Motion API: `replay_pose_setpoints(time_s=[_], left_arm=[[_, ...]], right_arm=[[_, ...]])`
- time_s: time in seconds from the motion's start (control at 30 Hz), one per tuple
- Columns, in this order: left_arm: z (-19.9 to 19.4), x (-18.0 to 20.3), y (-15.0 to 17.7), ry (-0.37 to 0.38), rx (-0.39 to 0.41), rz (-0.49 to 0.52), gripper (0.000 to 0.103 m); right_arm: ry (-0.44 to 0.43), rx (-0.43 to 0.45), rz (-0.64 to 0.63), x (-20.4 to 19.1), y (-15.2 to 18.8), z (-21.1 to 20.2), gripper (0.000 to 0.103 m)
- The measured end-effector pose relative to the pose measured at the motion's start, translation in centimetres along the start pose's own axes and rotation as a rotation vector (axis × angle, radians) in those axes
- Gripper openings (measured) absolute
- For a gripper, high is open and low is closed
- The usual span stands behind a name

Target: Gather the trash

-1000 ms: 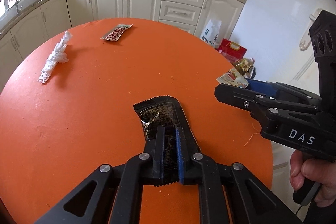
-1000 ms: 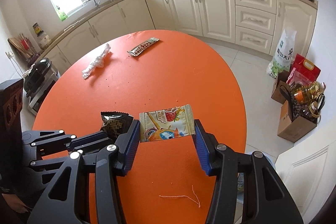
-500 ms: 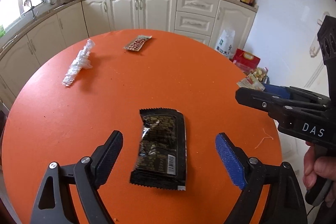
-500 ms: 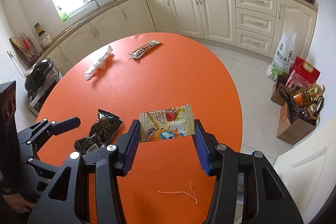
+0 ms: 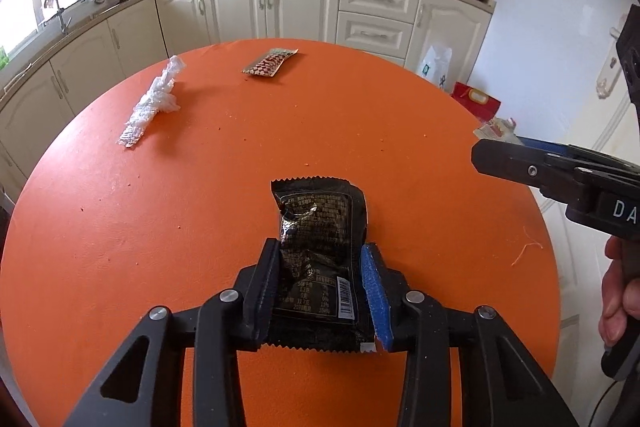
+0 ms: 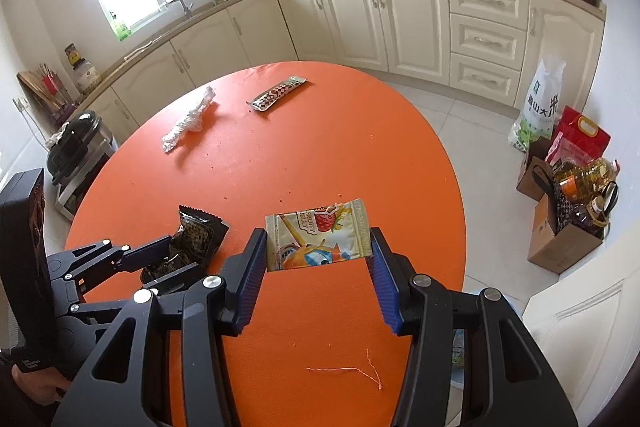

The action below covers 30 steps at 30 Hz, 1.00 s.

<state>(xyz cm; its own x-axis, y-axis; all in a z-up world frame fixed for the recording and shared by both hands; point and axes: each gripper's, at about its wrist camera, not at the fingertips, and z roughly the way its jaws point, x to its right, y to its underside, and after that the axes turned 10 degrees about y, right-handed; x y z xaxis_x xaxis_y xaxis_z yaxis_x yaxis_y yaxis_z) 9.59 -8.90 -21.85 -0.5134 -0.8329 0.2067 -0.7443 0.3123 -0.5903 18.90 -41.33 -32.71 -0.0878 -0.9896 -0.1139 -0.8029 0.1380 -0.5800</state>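
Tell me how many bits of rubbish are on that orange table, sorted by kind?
Printed snack wrappers: 3 – the black wrapper, the yellow strawberry wrapper, the red-and-white checked wrapper
Clear crumpled plastic: 1 – the plastic wrap
Loose thread: 1 – the orange thread
Total: 5, not counting the scattered crumbs
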Motion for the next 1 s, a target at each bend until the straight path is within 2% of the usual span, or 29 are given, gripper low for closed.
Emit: replay_pose_setpoints(time_s=[0.03, 0.13, 0.3, 0.57, 0.77, 1.0], left_arm=[[-0.1, 0.0, 0.0, 0.021, 0.0, -0.01, 0.024], [-0.1, 0.0, -0.5, 0.071, -0.005, -0.02, 0.016], [0.7, -0.5, -1.5, 0.137, -0.006, -0.043, 0.015], [0.0, 1.4, -3.0, 0.148, 0.042, -0.009, 0.015], [-1.7, 3.0, -4.9, 0.16, 0.101, 0.058, 0.015], [-3.3, 6.6, -7.1, 0.208, 0.166, 0.14, 0.015]], right_arm=[[-0.002, 0.002, 0.004, 0.0, 0.0, -0.1, 0.05], [0.003, 0.001, -0.002, -0.1, 0.2, -0.4, 0.05], [0.011, 0.002, 0.004, 0.2, 0.5, -0.9, 0.05], [0.031, 0.045, 0.027, 1.1, 0.4, -3.1, 0.05], [0.051, 0.103, 0.061, 2.6, 0.1, -5.9, 0.05], [0.129, 0.182, 0.122, 6.5, -0.1, -10.3, 0.05]])
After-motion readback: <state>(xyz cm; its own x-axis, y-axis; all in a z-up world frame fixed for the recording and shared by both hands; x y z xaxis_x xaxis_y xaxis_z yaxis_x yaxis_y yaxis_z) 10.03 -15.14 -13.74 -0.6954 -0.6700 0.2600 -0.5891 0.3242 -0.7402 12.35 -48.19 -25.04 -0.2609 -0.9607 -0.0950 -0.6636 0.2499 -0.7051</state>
